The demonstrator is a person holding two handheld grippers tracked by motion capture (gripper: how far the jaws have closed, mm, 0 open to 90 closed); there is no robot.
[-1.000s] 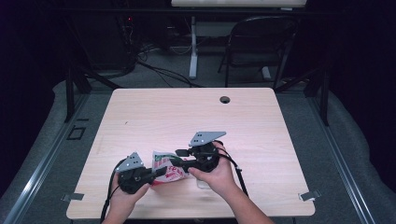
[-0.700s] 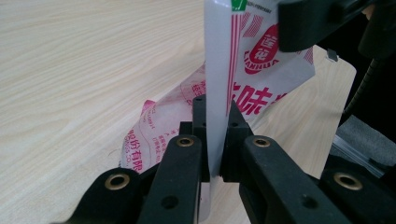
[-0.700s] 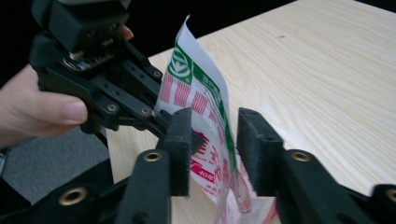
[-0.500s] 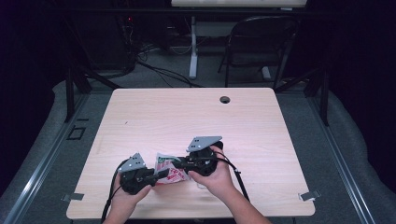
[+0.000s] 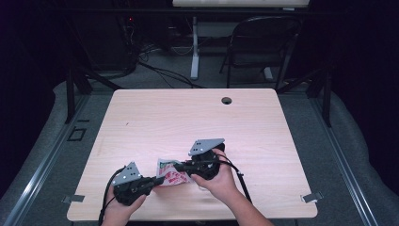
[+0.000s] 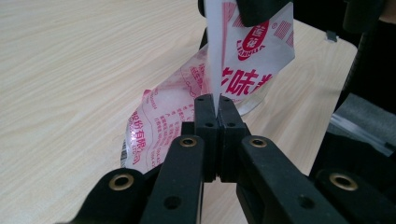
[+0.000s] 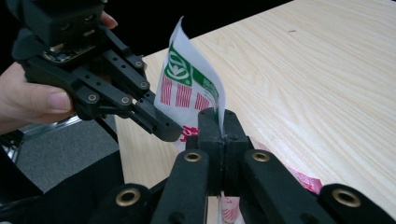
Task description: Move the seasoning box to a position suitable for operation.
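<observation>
A thin plastic snack bag (image 5: 172, 172) with red and green print sits near the front edge of the wooden table (image 5: 188, 117), held up between the two grippers. Its long side runs left to right across the table, from the left gripper (image 5: 149, 181) to the right gripper (image 5: 181, 165). Both pairs of jaws are pressed shut on the bag — the right ones have just been closing on its edge. In the left gripper view the bag (image 6: 243, 60) stands on its thin edge, and red writing shows on it. In the right gripper view the bag (image 7: 189, 91) shows a green mark and red stripes, and its top corner points up. There the left gripper (image 7: 168, 130) pinches the bag's far side. Behind the bag the table is wide and bare — the one small round hole (image 5: 227, 100) sits near the back edge.
</observation>
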